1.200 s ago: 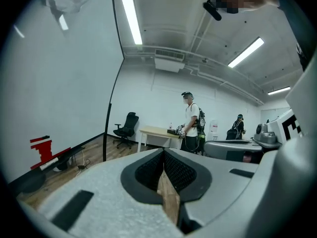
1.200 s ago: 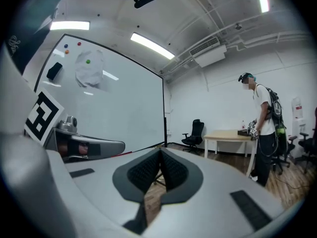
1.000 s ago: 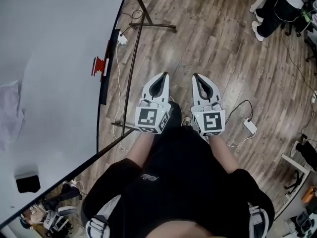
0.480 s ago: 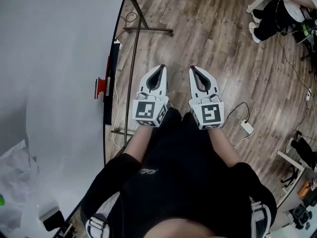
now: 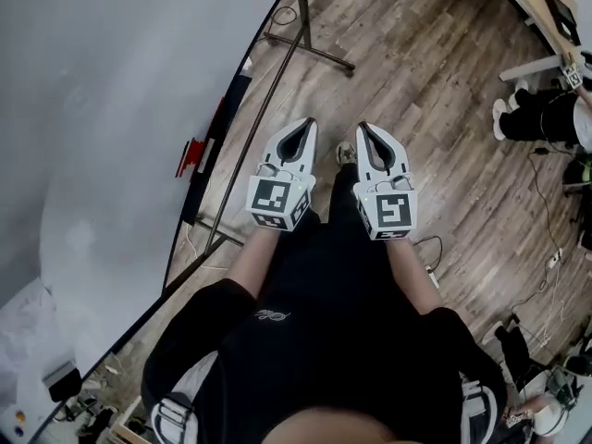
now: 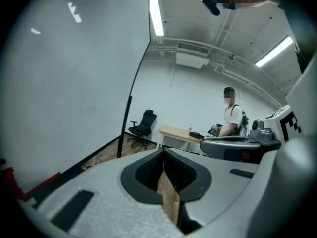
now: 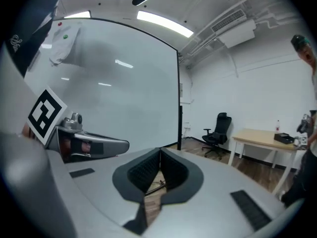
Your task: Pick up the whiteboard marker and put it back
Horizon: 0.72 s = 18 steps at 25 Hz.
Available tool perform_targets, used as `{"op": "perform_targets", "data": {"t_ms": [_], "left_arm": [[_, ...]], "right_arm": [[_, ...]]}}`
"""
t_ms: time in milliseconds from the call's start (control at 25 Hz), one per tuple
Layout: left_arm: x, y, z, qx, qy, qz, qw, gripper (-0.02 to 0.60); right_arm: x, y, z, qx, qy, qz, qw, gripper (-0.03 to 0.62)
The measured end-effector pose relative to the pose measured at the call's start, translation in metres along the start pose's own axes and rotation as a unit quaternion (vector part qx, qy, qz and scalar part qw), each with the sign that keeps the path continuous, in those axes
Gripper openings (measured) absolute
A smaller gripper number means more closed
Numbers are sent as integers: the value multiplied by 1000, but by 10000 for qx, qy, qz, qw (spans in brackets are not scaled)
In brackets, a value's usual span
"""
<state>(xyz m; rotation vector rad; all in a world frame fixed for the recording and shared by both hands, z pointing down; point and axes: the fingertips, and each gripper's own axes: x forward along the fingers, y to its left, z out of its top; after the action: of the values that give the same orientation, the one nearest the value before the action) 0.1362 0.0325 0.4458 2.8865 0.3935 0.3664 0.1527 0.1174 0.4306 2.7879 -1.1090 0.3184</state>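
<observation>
Wooden floor below; holding left gripper and right gripper side by side, jaws pressed together, empty. Turned since a moment ago, whiteboard now slanting leftward. No marker spotted anywhere; still searching.

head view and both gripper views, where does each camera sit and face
Head view: on the person's head, looking steeply down at floor, whiteboard, left gripper, right gripper, forearms, torso.
Left gripper view: rides the left gripper, looks along its shut jaws; right gripper at right.
Right gripper view: same on the right gripper; left gripper at left.
Both gripper views share the whiteboard, office chair and desk.
</observation>
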Motion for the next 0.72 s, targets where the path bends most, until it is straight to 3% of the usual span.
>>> {"op": "perform_targets", "data": {"t_ms": [200, 440, 560, 720], "left_arm": [[36, 39, 18, -85, 2, 1013, 9948, 8], [41, 78, 28, -235, 30, 2108, 9772, 8], [9, 97, 25, -469, -108, 2860, 9570, 6], [-61, 120, 10, -801, -261, 3932, 9156, 6]], "right_arm": [[74, -15, 24, -179, -48, 1236, 9922, 3], [136, -3, 39, -831, -5, 2600, 9620, 3], [150, 42, 35, -1090, 12, 3450, 9323, 3], [149, 124, 25, -1662, 57, 4515, 8767, 3]]}}
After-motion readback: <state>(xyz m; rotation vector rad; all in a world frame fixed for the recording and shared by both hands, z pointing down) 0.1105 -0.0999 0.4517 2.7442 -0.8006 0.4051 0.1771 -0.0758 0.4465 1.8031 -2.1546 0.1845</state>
